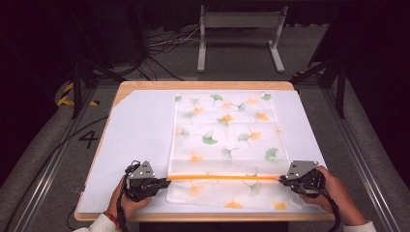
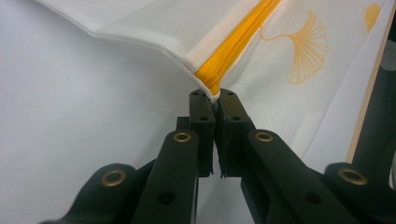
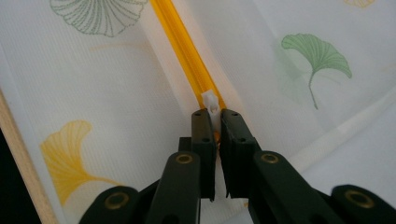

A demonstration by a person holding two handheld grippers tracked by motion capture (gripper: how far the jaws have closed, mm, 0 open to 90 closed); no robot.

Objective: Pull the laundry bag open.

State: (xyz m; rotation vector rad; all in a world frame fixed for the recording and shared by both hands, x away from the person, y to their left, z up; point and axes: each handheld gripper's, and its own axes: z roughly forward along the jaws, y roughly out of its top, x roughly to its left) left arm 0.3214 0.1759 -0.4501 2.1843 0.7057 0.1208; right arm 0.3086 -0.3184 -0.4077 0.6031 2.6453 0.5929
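Ginkgo-print pouch (image 1: 227, 130) on white mat (image 1: 140, 145) (wooden table (image 1: 203, 85)), cables (image 1: 164, 43) probably beyond

Matt mesh cloth bag (image 1: 227, 130), glossy orange zip (image 1: 222, 177), wood table (image 1: 203, 85)

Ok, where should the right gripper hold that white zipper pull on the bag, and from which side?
Grip the white zipper pull by its flat tab, coming in along the orange zipper from the bag's right end. The tab stands in line with the zipper, so the right gripper closes across its thin faces, as it does now.
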